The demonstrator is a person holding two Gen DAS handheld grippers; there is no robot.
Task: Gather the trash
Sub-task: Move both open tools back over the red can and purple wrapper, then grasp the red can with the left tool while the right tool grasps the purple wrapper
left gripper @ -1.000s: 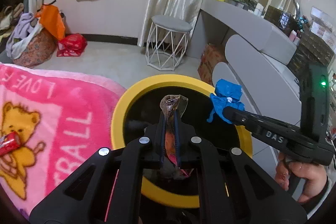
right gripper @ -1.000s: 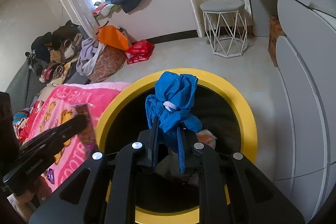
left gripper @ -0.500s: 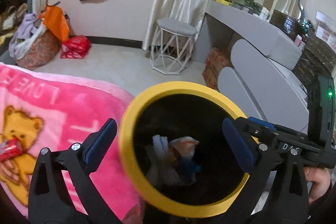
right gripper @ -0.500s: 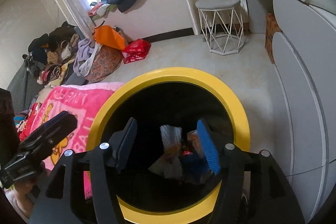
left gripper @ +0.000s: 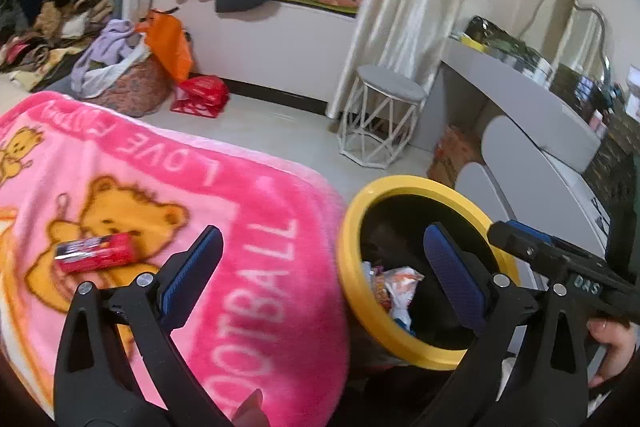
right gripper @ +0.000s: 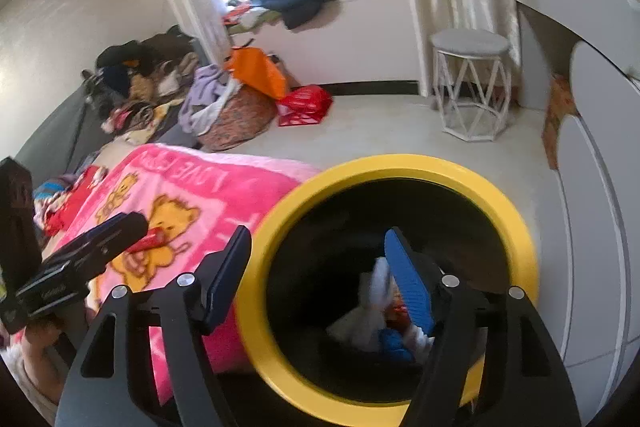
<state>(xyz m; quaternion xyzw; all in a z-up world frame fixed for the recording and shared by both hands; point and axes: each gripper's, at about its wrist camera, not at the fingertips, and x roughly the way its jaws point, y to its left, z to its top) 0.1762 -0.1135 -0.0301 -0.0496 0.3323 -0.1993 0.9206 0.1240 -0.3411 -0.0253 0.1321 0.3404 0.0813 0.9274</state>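
A yellow-rimmed black trash bin [left gripper: 404,187] stands beside the bed, also in the right wrist view [right gripper: 400,163]. Wrappers [left gripper: 394,283], white paper and a blue crumpled piece [right gripper: 390,341] lie inside it. A red snack wrapper [left gripper: 94,253] lies on the pink bear blanket [left gripper: 160,187], partly hidden in the right wrist view [right gripper: 154,239]. My left gripper [left gripper: 320,275] is open and empty, spanning the blanket edge and the bin rim. My right gripper [right gripper: 316,267] is open and empty over the bin's left rim.
A white wire stool [left gripper: 380,123] and a grey vanity desk [left gripper: 520,99] stand beyond the bin. Red basket [left gripper: 200,95], orange bag and piles of clothes [left gripper: 116,75] sit on the floor at the back left. A cardboard box [left gripper: 452,155] is under the desk.
Both grippers opened and dropped the brown wrapper and blue piece into the bin. Both then swung left, bringing the pink blanket and red wrapper into view.
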